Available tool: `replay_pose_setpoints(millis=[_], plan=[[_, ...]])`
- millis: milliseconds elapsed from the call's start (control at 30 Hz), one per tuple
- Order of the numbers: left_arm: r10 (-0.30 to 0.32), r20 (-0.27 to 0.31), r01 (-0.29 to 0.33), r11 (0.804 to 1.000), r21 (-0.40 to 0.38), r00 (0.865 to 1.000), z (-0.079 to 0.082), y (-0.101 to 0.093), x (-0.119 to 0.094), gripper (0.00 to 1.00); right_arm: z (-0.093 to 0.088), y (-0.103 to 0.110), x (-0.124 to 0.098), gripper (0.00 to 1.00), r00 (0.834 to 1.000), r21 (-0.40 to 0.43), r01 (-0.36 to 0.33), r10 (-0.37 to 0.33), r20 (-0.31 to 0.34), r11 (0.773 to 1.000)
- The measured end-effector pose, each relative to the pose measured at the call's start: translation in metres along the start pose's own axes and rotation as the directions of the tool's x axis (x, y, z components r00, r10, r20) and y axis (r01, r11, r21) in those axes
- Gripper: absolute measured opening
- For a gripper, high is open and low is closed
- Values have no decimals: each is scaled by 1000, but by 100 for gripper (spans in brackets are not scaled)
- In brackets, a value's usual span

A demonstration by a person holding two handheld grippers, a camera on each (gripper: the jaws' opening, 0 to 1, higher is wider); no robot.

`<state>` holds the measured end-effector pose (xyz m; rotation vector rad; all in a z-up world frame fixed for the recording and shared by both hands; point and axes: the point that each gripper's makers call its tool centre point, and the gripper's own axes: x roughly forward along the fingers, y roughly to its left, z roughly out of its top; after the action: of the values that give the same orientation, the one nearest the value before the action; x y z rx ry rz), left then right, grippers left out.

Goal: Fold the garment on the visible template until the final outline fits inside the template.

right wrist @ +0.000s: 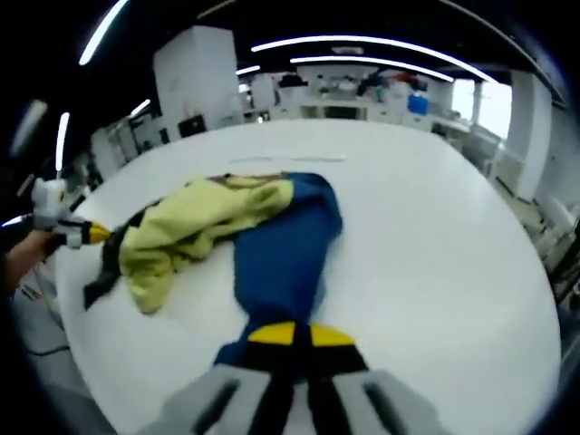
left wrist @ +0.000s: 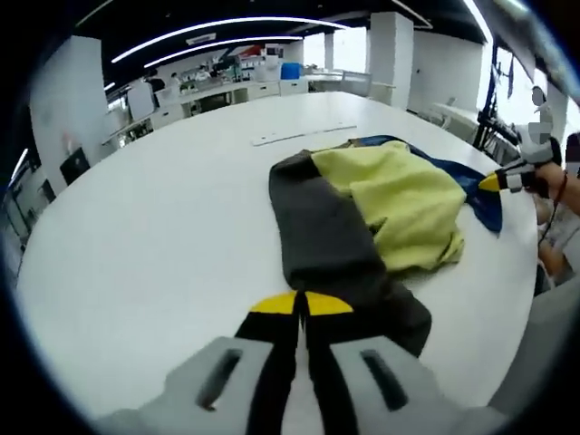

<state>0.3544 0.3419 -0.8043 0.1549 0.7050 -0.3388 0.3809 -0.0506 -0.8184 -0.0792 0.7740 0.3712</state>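
Left tool: its yellow-tipped jaws rise from the bottom of the left gripper view; they are pressed together on the near end of the dark grey part of the garment; the cloth runs away from the tips across the counter

Right tool: yellow-tipped jaws pressed together on the near end of the blue part of the garment in the right gripper view; the blue cloth stretches from the tips toward the heap

Garment: one rumpled heap lying on the counter, between the two tools; a yellow section is bunched on top in the middle; the dark grey section lies on the left tool's side of the yellow, the blue section on the far side from it; in the right gripper view the yellow lies beside the blue, with dark grey showing past it

Other tool seen across: in the left gripper view the right tool shows at the far blue edge of the garment, held by a hand; in the right gripper view the left tool sits at the grey end

Counter: white, wide; a faint pale strip lies on it beyond the garment; whether this is the template I cannot tell

Beyond the counter: desks with clutter, white pillars, ceiling light strips
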Motion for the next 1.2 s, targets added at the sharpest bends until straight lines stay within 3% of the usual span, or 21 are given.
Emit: replay_pose_setpoints(millis=[67, 400, 667, 833, 1200], plan=[[3, 18, -2, 999, -44, 1000, 2, 7, -2, 0, 2, -12, 0, 0, 1000, -10, 24, -24, -7, 1000], [95, 1, -95, 991, -99, 995, -1, 62, 3, 0, 11, -68, 1, 0, 992, -24, 122, -123, -35, 992], [141, -33, -143, 988, -54, 989, -3, 82, 7, 0, 17, -96, 6, 0, 986, -33, 157, -159, -59, 987], [166, -61, -168, 985, -32, 984, -10, 111, 17, 0, 20, -113, 11, 0, 981, -27, 177, -179, -76, 984], [179, -92, -177, 984, 33, 979, -12, 128, 26, 0, 24, -138, 23, 0, 973, -59, 197, -202, -112, 979]])
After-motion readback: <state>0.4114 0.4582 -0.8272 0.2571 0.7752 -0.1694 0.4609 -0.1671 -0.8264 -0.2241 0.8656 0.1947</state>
